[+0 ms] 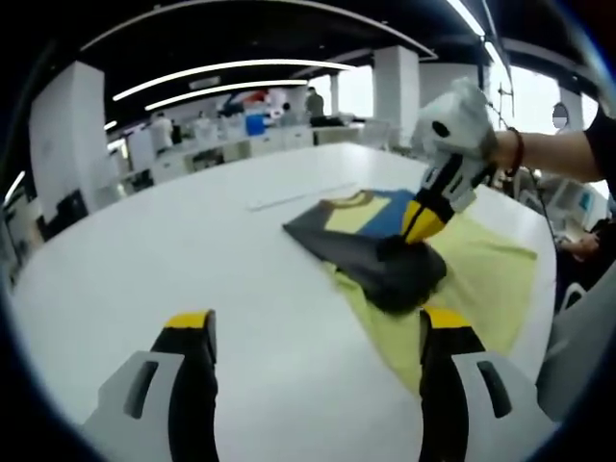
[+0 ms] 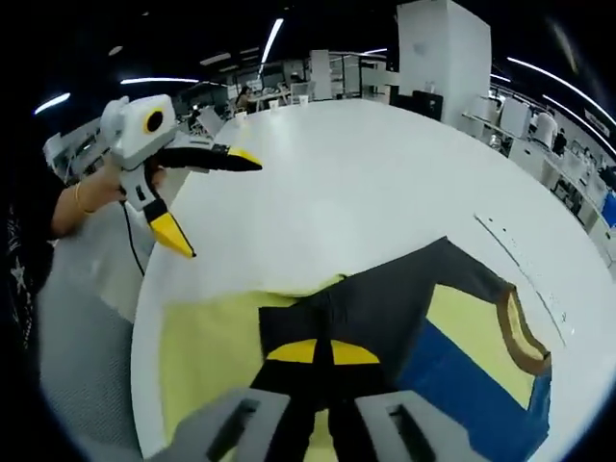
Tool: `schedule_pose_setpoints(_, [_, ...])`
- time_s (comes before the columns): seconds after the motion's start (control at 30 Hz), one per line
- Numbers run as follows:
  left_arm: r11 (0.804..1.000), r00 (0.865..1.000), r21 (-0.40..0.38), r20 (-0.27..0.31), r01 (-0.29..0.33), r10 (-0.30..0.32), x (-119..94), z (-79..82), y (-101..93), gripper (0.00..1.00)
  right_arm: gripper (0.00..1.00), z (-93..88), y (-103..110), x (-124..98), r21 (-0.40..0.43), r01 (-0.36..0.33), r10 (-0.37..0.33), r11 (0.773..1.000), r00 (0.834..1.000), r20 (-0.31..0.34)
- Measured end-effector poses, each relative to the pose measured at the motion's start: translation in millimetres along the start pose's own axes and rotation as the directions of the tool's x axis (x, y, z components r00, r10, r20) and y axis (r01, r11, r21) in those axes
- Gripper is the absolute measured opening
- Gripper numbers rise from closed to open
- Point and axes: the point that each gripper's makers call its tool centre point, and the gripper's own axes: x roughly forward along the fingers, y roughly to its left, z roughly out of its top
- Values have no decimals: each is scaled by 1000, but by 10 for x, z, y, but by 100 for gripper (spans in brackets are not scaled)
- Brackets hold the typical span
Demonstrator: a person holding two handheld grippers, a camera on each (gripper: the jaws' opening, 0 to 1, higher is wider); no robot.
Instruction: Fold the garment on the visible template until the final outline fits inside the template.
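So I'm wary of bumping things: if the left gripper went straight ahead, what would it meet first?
Probably nothing: the left gripper, jaws open, points over bare white table. The garment lies off to its right.

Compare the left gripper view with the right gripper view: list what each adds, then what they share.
The left gripper view alone gives the left hand-held gripper up close, open over bare white table, plus the right hand-held gripper from outside, pressed onto the dark fold. The right gripper view alone looks down the right hand-held gripper, shut on the garment, and catches the left hand-held gripper open, off the table's edge. Both share the garment with yellow and blue panels and the yellow template under it.
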Motion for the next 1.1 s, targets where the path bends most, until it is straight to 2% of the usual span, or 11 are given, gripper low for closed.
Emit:
schedule_pose_setpoints(0.17, [1000, 1000, 0, 7, 4, -4, 3, 14, -29, 82, 0, -89, -270, -253, 74, 123, -124, 990, 992, 17])
schedule_pose_setpoints(0.23, [1000, 1000, 3, 3, 6, -6, 8, 9, -42, 82, 0, -109, -337, -330, 93, 152, -155, 984, 988, 26])
schedule_pose_setpoints(0.33, [1000, 1000, 10, 2, 9, -9, 11, 9, -60, 82, 0, -160, -464, -464, 133, 211, -217, 968, 976, 31])
schedule_pose_setpoints(0.37, [1000, 1000, 11, 3, 11, -11, 12, 11, -67, 82, 0, -195, -525, -523, 157, 245, -252, 957, 967, 26])
schedule_pose_setpoints(0.47, [1000, 1000, 10, 3, 12, -12, 16, 7, -80, 81, 0, -286, -612, -631, 178, 292, -298, 940, 955, 9])
schedule_pose_setpoints(0.6, [1000, 1000, 17, -3, 9, -9, 18, -10, -86, 81, 0, -413, -688, -745, 239, 334, -341, 912, 940, -11])
schedule_pose_setpoints(0.67, [1000, 1000, 15, -3, 10, -10, 25, -17, -94, 80, 0, -501, -733, -781, 254, 364, -367, 896, 929, -36])
schedule_pose_setpoints(0.77, [1000, 1000, 16, -12, 17, -17, 42, -49, -116, 80, 0, -582, -759, -814, 259, 386, -387, 885, 921, -48])
schedule_pose_setpoints(0.83, [1000, 1000, 23, -17, 19, -18, 54, -58, -132, 80, 0, -658, -786, -854, 290, 404, -406, 868, 912, -57])
schedule_pose_setpoints(0.97, [999, 999, 23, -19, 25, -25, 65, -65, -153, 79, 0, -814, -880, -954, 313, 469, -466, 826, 880, -89])
schedule_pose_setpoints(1.1, [999, 999, 25, -25, 28, -27, 68, -74, -166, 79, 0, -932, -913, -1003, 323, 495, -492, 807, 865, -97])
